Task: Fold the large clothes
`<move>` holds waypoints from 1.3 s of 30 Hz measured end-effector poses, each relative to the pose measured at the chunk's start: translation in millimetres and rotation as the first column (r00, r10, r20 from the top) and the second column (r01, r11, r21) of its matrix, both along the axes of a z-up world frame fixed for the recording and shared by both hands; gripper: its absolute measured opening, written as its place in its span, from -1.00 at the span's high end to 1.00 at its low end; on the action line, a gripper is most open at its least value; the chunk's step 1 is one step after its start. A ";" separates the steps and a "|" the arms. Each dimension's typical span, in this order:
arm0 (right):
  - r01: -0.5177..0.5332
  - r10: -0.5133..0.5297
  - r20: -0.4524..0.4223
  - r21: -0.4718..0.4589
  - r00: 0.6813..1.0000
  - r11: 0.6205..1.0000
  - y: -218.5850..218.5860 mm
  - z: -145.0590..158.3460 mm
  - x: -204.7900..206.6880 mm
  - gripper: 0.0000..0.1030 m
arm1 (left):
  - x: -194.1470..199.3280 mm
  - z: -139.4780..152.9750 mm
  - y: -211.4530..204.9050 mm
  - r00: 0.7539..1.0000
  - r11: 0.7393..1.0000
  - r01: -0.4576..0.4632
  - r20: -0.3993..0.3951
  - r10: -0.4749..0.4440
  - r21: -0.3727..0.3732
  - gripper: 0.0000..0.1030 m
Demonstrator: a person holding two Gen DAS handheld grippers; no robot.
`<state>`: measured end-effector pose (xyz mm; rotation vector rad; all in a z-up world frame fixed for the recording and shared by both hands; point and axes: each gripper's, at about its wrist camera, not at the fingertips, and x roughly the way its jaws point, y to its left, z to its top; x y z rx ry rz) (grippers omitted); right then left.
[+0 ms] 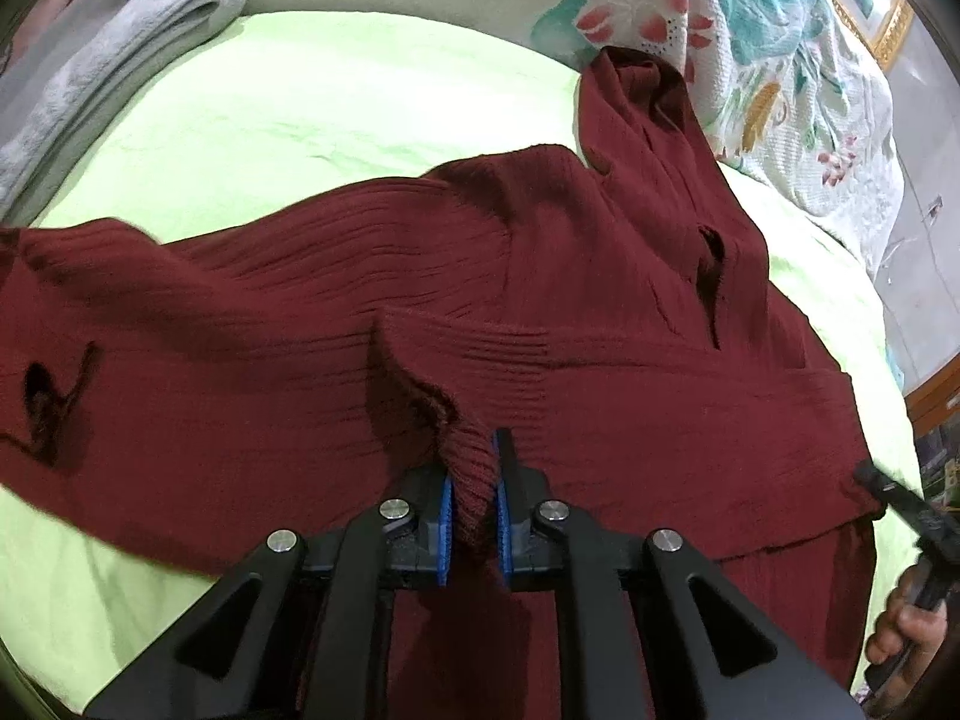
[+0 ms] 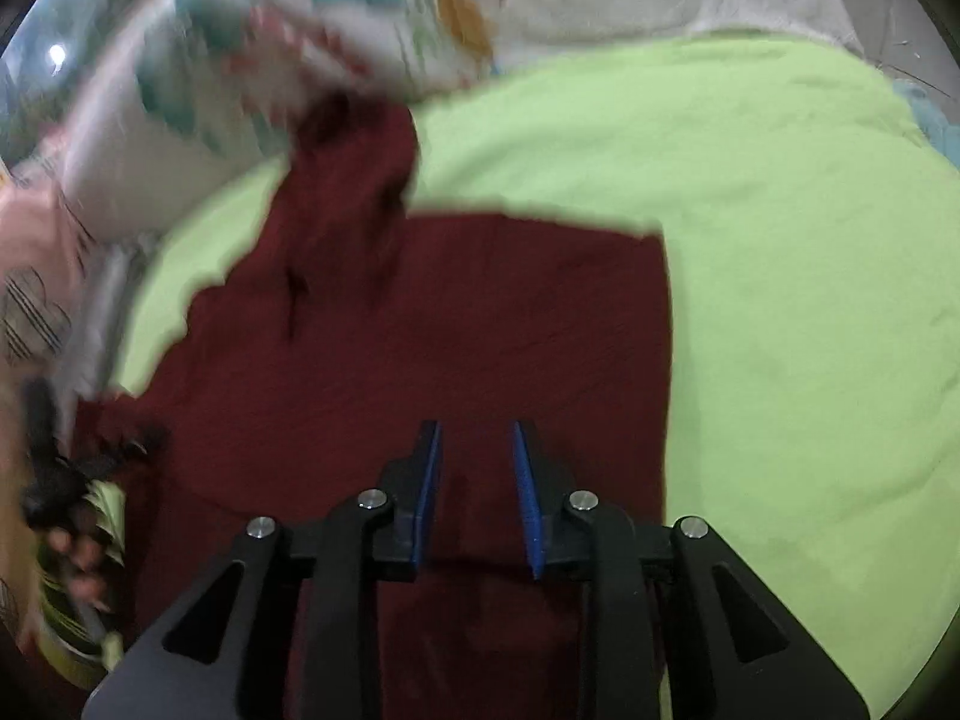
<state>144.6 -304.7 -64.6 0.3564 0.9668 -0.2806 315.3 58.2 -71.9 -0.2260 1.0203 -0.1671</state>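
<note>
Risk, left side: the ribbed cuff (image 1: 465,480) sat between the blue pads of the left gripper (image 1: 471,504) with only a thin pinch of knit in the bite, so a quick lift could have pulled it free and dropped the sleeve back in a heap.
Risk, right side: the right wrist view was smeared with motion; closing on the wrong spot could have caught two layers and dragged the flat panel askew.
Left gripper: narrow, clamped on that cuff, low centre of its own frame.
Right gripper (image 2: 477,492): jaws part open, nothing between the pads, maroon cloth showing through the gap; whether the tips touched it I could not tell.
Maroon sweater (image 1: 540,300): spread across the green sheet (image 1: 330,90), filling the middle of the left view, one sleeve running to the upper right toward the floral quilt (image 1: 750,30).
Sweater against right gripper: directly beneath and ahead, its straight edge to the right of the jaws.
Grey towel (image 1: 90,78): upper left, well apart.
</note>
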 end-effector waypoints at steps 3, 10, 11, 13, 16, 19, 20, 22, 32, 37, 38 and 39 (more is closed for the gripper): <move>0.075 -0.075 0.008 0.029 0.997 0.997 -18.9 -4.6 -16.7 0.54 | -21.0 10.2 19.6 0.999 0.998 -0.026 0.026 0.025 0.049 0.54; 0.015 -0.019 0.070 0.056 0.997 0.998 10.9 18.2 -46.7 0.16 | -52.6 34.3 87.0 0.981 0.960 -0.175 0.120 0.152 0.219 -0.25; -0.001 -0.004 0.069 0.071 0.998 0.998 17.9 17.6 -46.4 0.15 | -51.9 34.3 95.1 0.978 0.949 -0.196 0.120 0.171 0.245 -0.29; -0.023 0.017 0.061 0.113 0.998 0.993 33.2 13.0 -46.2 0.15 | -49.0 33.1 109.2 0.971 0.937 -0.228 0.130 0.200 0.266 -0.36; -0.045 0.037 0.051 0.166 0.998 0.985 51.3 5.9 -43.4 0.15 | -36.4 22.6 115.6 0.972 0.912 -0.233 0.121 0.203 0.338 -0.56; -0.059 0.049 0.053 0.208 0.997 0.976 60.4 5.8 -41.2 0.15 | -21.6 6.5 119.4 0.980 0.894 -0.201 0.088 0.180 0.401 -0.46; -0.062 0.051 0.057 0.216 0.997 0.974 63.0 7.5 -40.8 0.15 | -19.0 3.6 120.7 0.981 0.894 -0.196 0.084 0.177 0.404 -0.14; -0.067 0.054 0.066 0.214 0.996 0.975 66.5 12.2 -40.0 0.15 | -16.0 3.4 130.2 0.980 0.905 -0.201 0.077 0.186 0.375 0.27; -0.067 0.042 0.115 0.228 0.992 0.971 65.5 27.0 -47.3 0.15 | -42.7 52.5 132.7 0.958 0.968 -0.244 0.168 0.232 0.053 0.84; -0.059 0.027 0.135 0.240 0.991 0.969 64.4 30.4 -52.6 0.15 | -43.0 88.1 70.6 0.966 0.988 -0.127 0.215 0.144 -0.090 0.85; -0.055 0.022 0.138 0.240 0.990 0.969 63.1 31.4 -55.1 0.15 | -41.7 95.6 49.7 0.968 0.990 -0.086 0.226 0.110 -0.111 0.85; -0.050 0.016 0.142 0.241 0.990 0.969 61.4 32.4 -57.4 0.15 | -40.4 102.8 27.0 0.969 0.991 -0.037 0.239 0.068 -0.132 0.85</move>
